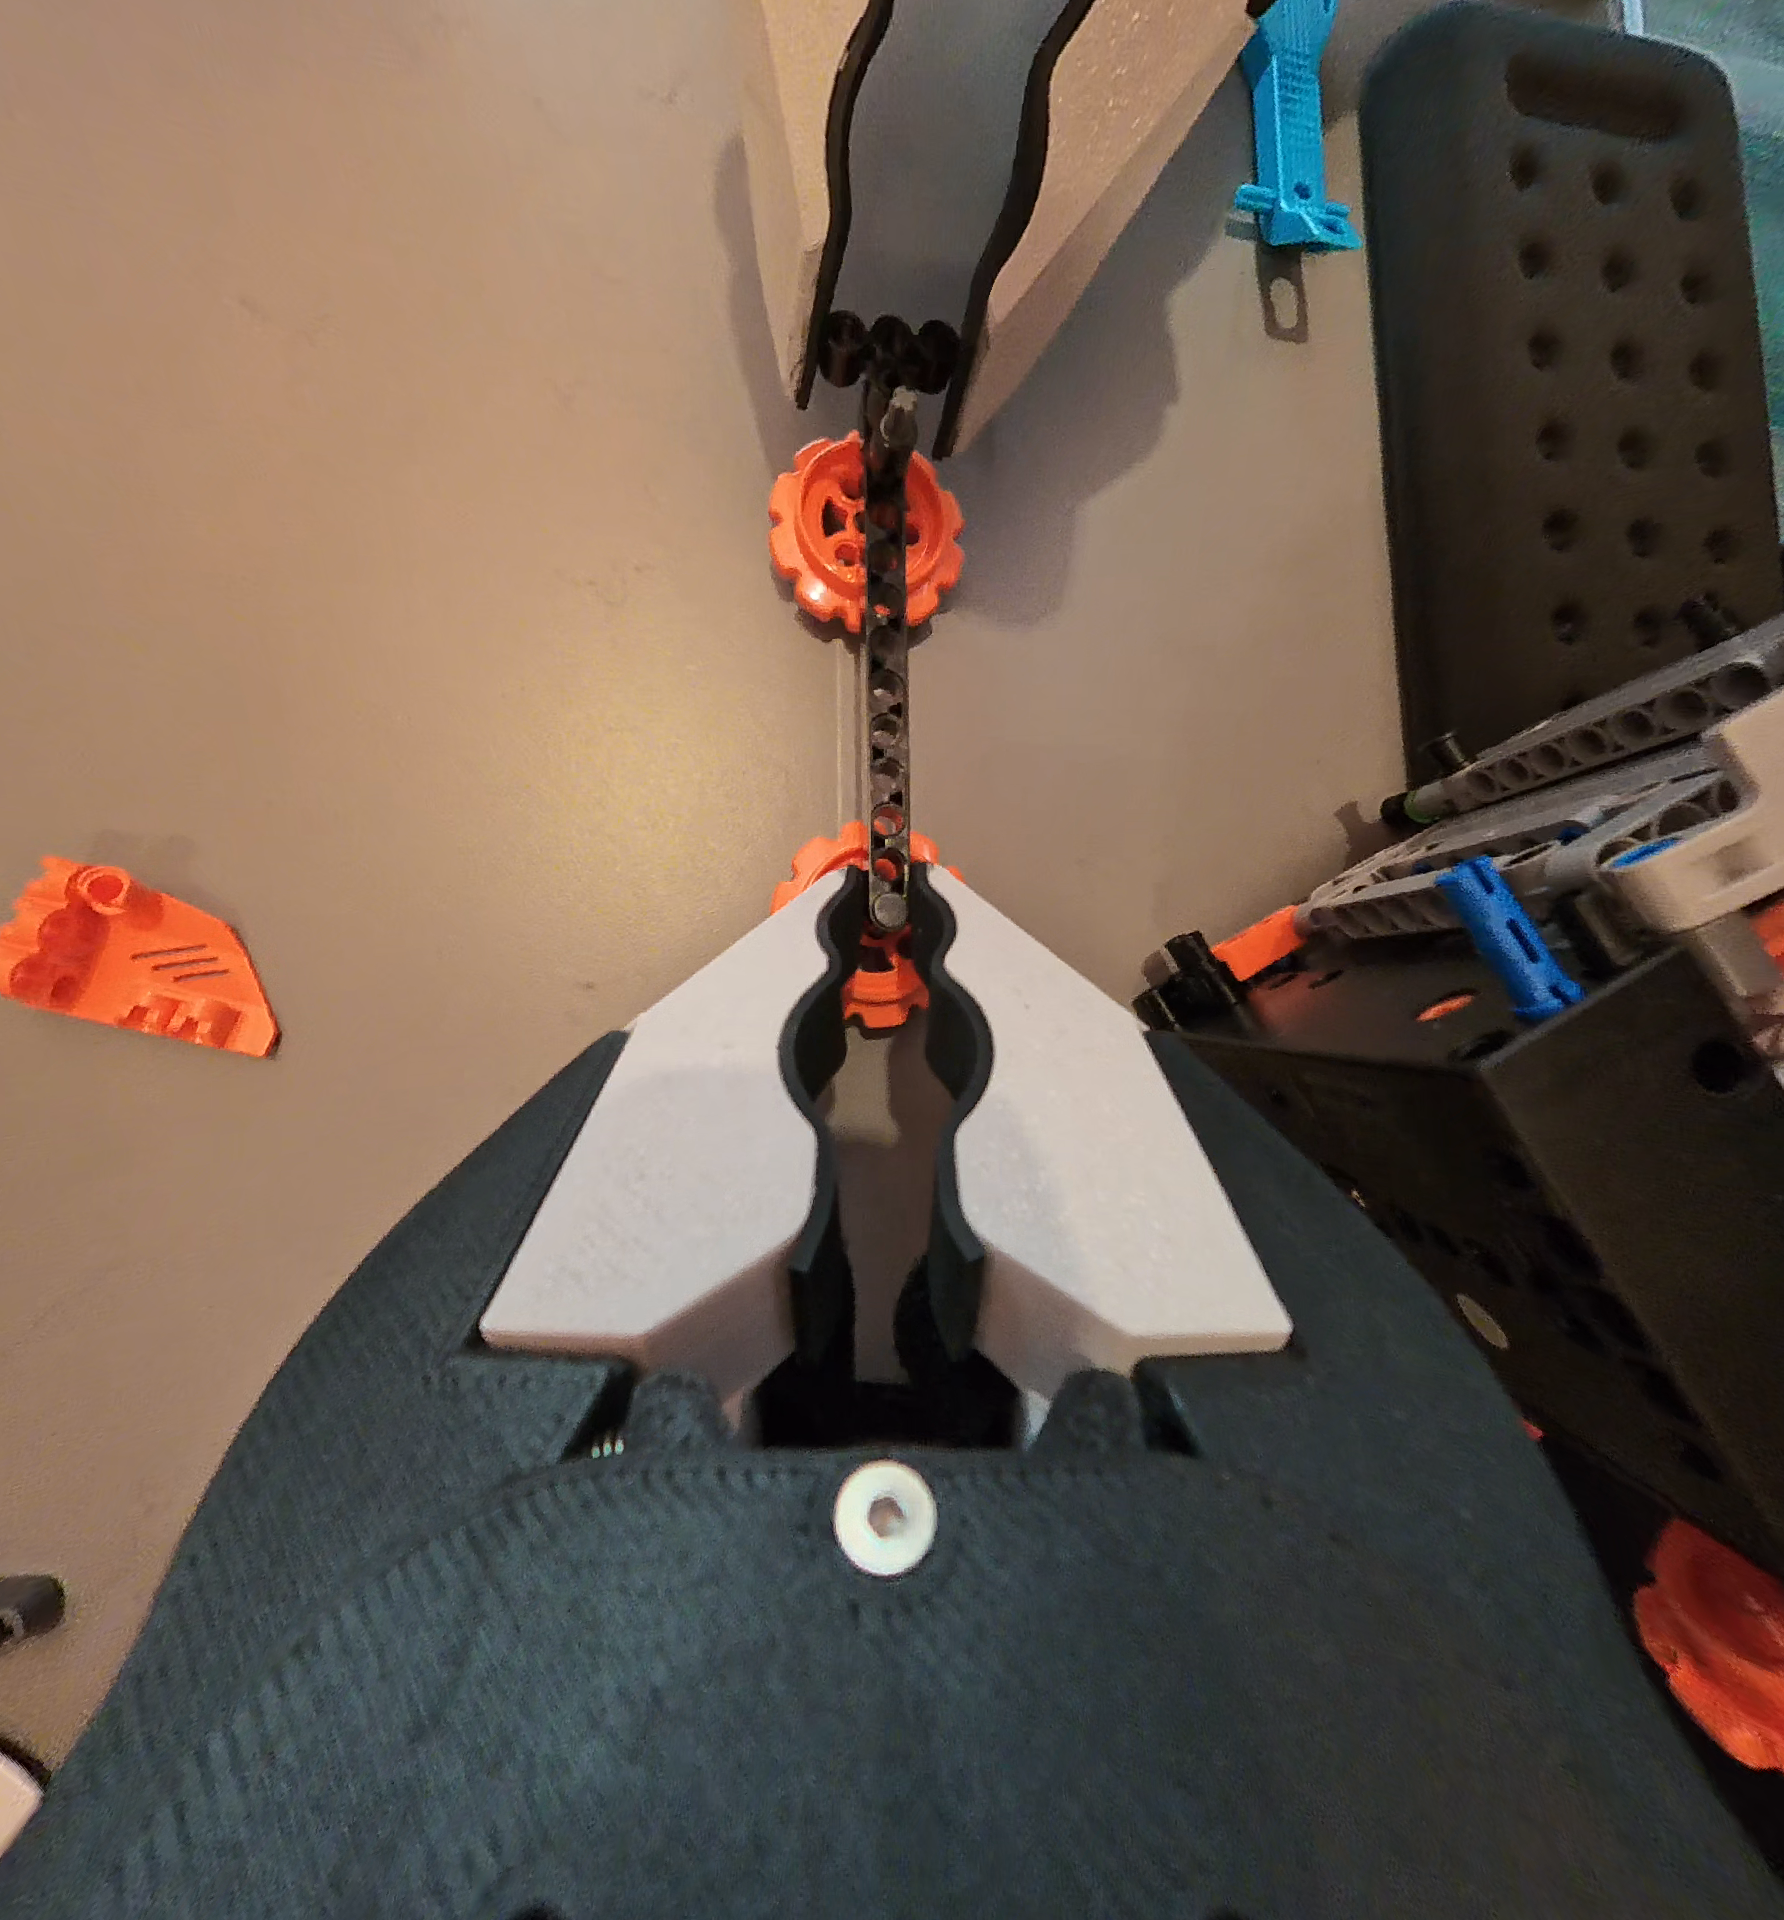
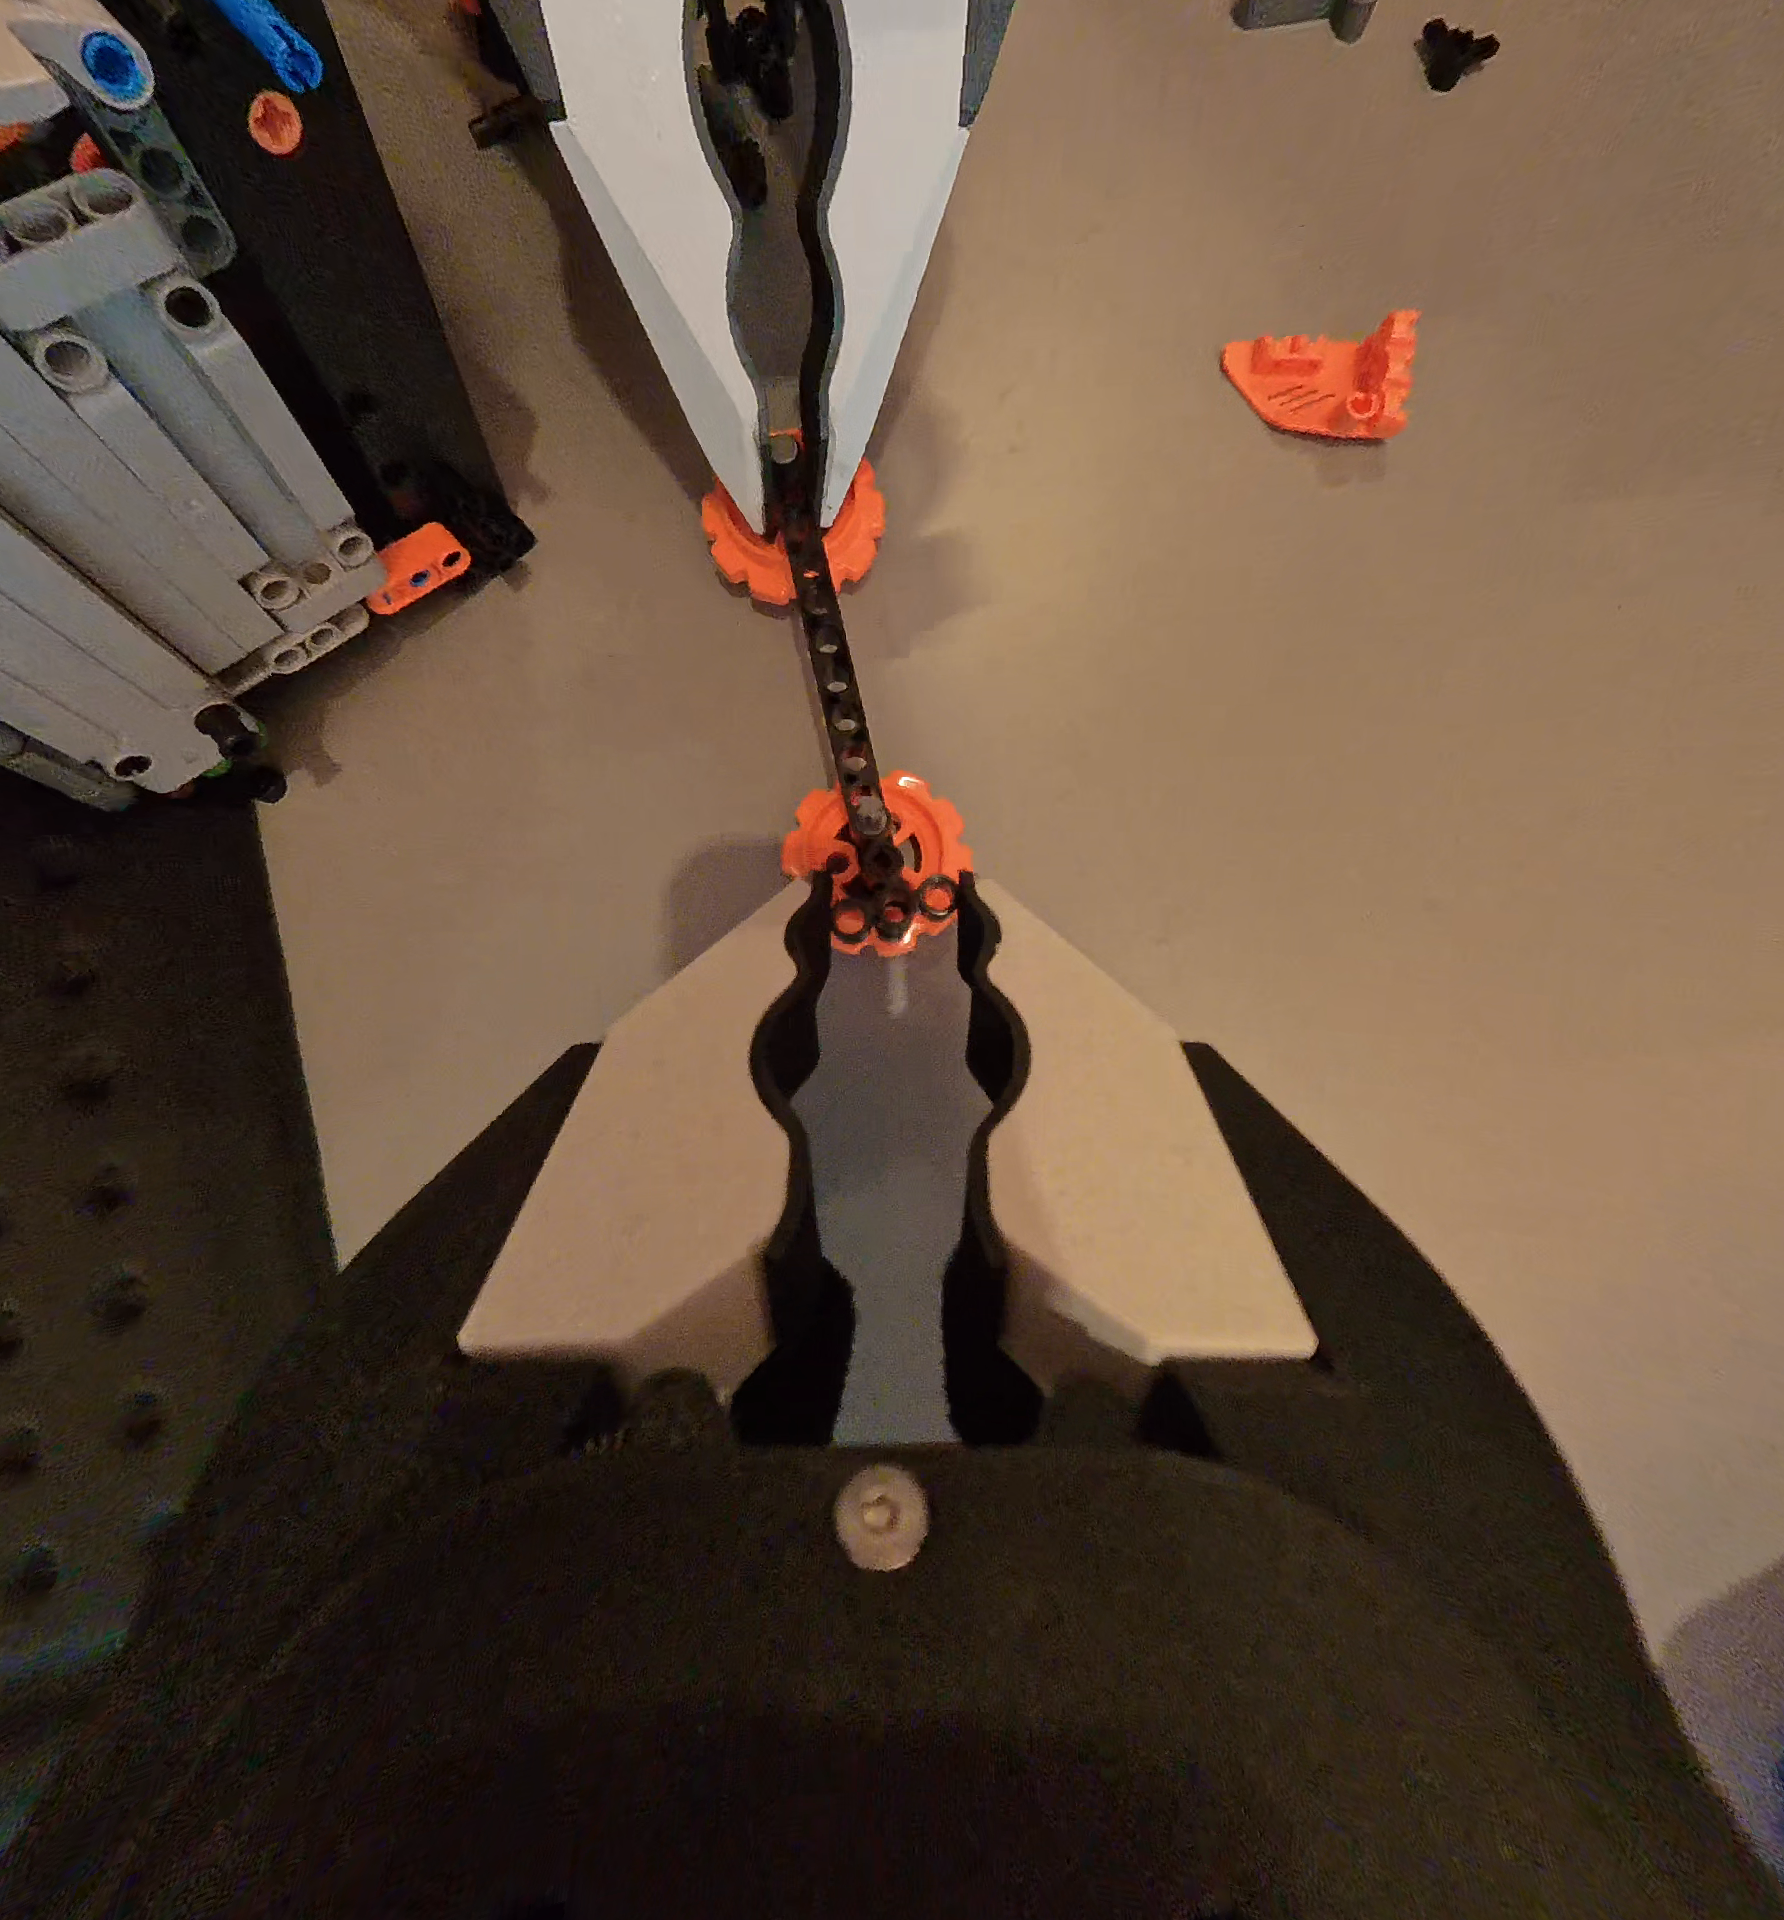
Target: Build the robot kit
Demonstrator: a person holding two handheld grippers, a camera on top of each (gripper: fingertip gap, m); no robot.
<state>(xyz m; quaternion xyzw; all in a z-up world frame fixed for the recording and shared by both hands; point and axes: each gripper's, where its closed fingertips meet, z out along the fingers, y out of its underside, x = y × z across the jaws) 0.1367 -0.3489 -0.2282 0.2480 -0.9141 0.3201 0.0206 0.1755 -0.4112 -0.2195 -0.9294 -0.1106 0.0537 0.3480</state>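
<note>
A long black perforated beam spans between my two grippers above the beige table. It carries an orange toothed wheel near each end. My left gripper is shut on the beam's near end, over one orange wheel. My right gripper is shut on a short black three-hole cross piece at the far end, just past the other wheel. In the right wrist view my right gripper clasps that cross piece over its wheel. The beam runs away to my left gripper.
An orange panel piece lies alone on the table. A built model of grey beams on a black block stands close beside the beam. A black perforated block, a blue part and a further orange wheel lie nearby. Spacing between my two grippers at the tips: around 8 centimetres.
</note>
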